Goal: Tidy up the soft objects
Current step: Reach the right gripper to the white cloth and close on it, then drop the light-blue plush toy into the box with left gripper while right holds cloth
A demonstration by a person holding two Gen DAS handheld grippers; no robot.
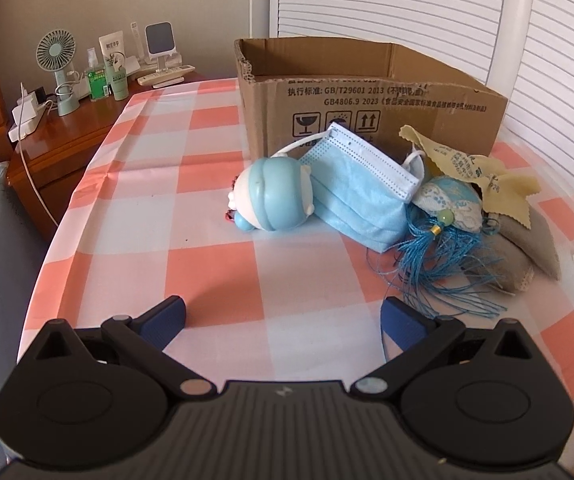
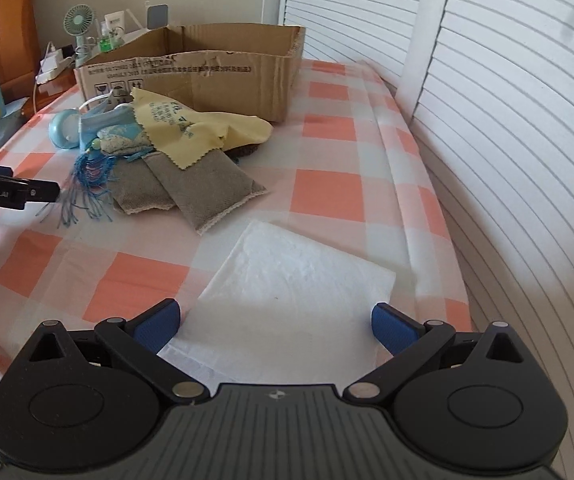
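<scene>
Cardboard box sits open-topped at the far side of the checked tablecloth; soft items are piled just in front of it: blue toy, face mask, tasselled sachet, yellow cloth, two grey pouches. Pile lies ahead and to the right of the left gripper, ahead and to the left of the right gripper. Left looks nearer: its tip is just beside the tassel. Grey pouches' long axes run diagonally toward the right gripper. White folded pad lies directly under and between the right fingers, possibly touching. Both grippers spread wide, holding nothing.
</scene>
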